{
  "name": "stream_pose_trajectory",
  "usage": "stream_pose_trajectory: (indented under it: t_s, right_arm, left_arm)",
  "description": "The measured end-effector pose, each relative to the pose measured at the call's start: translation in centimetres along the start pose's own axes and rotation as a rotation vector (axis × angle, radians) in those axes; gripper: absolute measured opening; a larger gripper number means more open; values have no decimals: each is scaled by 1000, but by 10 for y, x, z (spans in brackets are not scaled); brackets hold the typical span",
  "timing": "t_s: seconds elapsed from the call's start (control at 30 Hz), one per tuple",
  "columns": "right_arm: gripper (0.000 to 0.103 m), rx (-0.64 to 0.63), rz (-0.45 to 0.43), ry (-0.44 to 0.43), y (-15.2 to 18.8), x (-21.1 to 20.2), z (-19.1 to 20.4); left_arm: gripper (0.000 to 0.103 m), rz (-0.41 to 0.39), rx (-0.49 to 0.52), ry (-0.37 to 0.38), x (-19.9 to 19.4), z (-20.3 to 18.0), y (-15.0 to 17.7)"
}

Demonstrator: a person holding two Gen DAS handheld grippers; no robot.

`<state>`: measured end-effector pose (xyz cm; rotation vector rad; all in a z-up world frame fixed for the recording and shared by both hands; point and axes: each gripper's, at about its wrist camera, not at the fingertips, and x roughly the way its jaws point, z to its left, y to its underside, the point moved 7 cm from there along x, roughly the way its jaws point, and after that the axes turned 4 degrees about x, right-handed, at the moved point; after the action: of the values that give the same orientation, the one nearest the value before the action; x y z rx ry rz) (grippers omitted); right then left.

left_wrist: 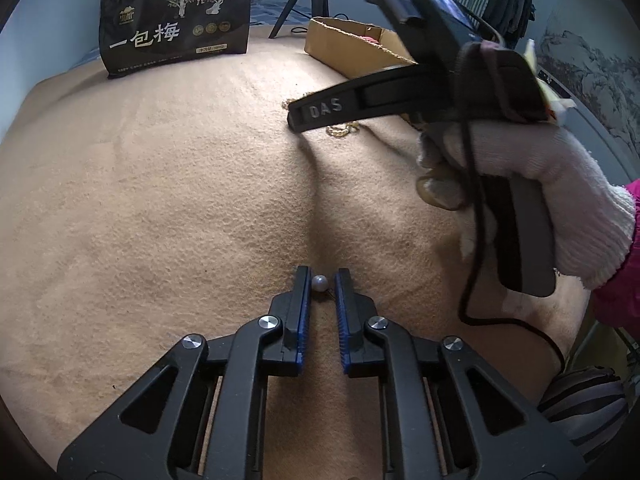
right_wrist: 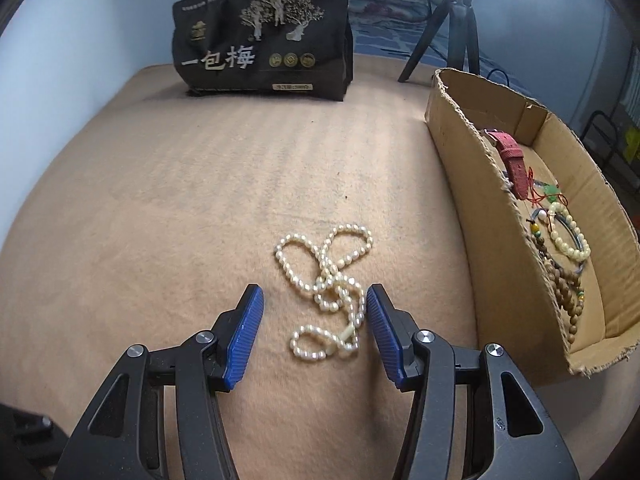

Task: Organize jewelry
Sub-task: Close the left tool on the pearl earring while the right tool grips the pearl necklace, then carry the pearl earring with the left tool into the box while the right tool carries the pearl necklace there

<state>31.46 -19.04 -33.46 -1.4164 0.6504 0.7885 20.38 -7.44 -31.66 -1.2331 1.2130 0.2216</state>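
In the left wrist view my left gripper [left_wrist: 322, 280] hangs just over the tan blanket with its jaws narrowly apart around a small grey pearl bead [left_wrist: 319, 282] on a thin dark cord; the pads do not press it. In the right wrist view my right gripper [right_wrist: 315, 300] is open wide, its blue pads on either side of a tangled white pearl necklace [right_wrist: 330, 280] lying on the blanket. The right gripper also shows from outside in the left wrist view [left_wrist: 296, 118], near a gold chain [left_wrist: 342, 130]. A cardboard box [right_wrist: 472, 184] at right holds a pink watch strap [right_wrist: 514, 162] and bead bracelets [right_wrist: 568, 236].
A black snack bag [right_wrist: 264, 40] stands at the back of the blanket. A black tripod [right_wrist: 460, 20] stands behind the box. A gloved hand [left_wrist: 560, 208] holds the right gripper, with a dark cable [left_wrist: 472, 240] trailing from it.
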Motion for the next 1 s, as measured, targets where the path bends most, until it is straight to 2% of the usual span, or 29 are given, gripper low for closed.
stream_pose_trajectory:
  t_s: [0.1,0.13,0.17,0.23,0.27,0.37,0.6,1.0]
  right_arm:
    - [50,13,1,7,-7,9,1]
    - [40,16,0,-1,-8,10,1]
    - [33,17,0,-12,-8,9,0]
    - [12,22,6,-52,-8,8,1]
    - [10,20,9,-61,-7,7,1]
    - [6,7,23,-90,-5,3,1]
    - [6,9,27,-154,2,-17,2]
    - [6,6,-35,-219,3,-79,-1]
  left_arm:
    - [9,-2,-2,0,0,0,1]
    - [9,-3,-2,-1,0,0,1]
    - [9,-4,-2,-3,0,0,1]
    - [9,-6,-3,-6,0,1,1]
    - [9,-6,-4,-8,0,1,1]
    - [8,-5,-20,-9,-1,3,1]
    - [8,-12,-120,-10,-13,17,1]
    - [8,-42,-161,-67,-51,24,1]
